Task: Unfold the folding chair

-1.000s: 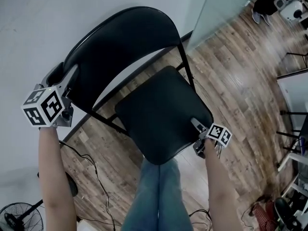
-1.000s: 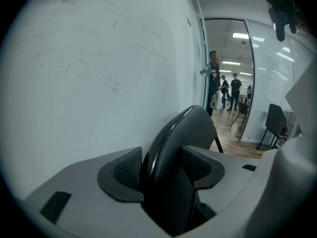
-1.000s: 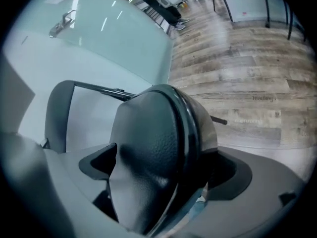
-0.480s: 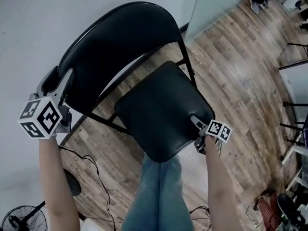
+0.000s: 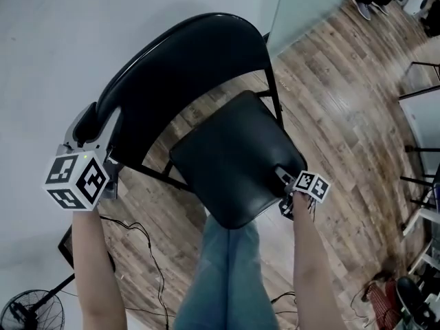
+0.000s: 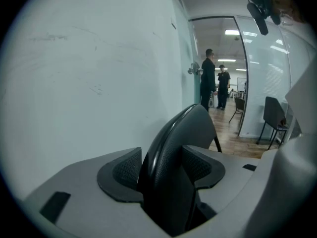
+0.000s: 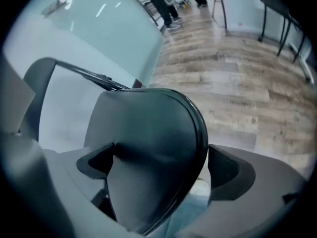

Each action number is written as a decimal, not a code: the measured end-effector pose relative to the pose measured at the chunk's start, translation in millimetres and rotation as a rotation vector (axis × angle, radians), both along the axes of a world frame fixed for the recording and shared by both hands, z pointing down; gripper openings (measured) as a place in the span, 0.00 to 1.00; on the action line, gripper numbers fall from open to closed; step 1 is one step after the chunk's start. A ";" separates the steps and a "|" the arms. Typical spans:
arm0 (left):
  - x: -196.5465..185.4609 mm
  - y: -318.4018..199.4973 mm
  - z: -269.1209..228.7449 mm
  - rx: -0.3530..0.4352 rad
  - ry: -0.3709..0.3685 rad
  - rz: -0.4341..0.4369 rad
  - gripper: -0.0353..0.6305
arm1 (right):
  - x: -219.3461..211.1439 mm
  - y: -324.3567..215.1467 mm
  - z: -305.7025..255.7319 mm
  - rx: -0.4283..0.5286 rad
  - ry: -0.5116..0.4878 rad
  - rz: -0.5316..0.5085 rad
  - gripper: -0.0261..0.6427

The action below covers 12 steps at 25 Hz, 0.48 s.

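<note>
Near right: right gripper (image 5: 282,183) jaws just opened wide, near edge of seat (image 5: 234,160) loose between them. Left: left gripper (image 5: 98,120) clamped on backrest (image 5: 179,67) rim. Folding chair (image 5: 273,98) stands on wood floor (image 5: 337,108), by far wall (image 5: 55,33).

Readable writing: none in any view.
Left gripper (image 5: 94,119), marker cube: black-and-white square patterns only, no letters or digits.
Right gripper (image 5: 280,176), marker cube: the same kind of patterns, nothing legible.
Folding chair (image 5: 234,158): no legible label or brand.
</note>
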State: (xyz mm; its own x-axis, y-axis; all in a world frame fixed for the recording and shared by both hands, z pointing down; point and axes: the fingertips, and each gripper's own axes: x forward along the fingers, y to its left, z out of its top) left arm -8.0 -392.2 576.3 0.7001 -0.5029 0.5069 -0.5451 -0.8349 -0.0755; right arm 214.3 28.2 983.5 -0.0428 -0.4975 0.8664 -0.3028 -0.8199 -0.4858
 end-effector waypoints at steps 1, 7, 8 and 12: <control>0.3 -1.0 0.7 0.005 -0.005 -0.004 0.43 | 2.9 -0.7 -2.6 -0.031 0.043 -0.025 0.90; -0.7 -2.0 -0.2 0.007 -0.010 -0.010 0.43 | -3.8 -1.0 -26.6 -0.117 0.101 -0.160 0.89; -1.4 -1.1 -0.5 0.018 -0.010 -0.018 0.43 | -8.7 0.0 -32.8 -0.120 0.105 -0.192 0.89; -2.1 -2.0 1.7 0.032 -0.014 -0.036 0.44 | -31.5 -5.2 -58.5 -0.099 0.118 -0.313 0.89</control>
State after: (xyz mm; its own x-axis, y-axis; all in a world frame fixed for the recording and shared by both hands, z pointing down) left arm -10.1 -394.2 578.1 0.6741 -0.5442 0.4994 -0.5737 -0.8116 -0.1099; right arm 182.8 23.0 925.0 -0.0771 -0.3895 0.9178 -0.5965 -0.7196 -0.3555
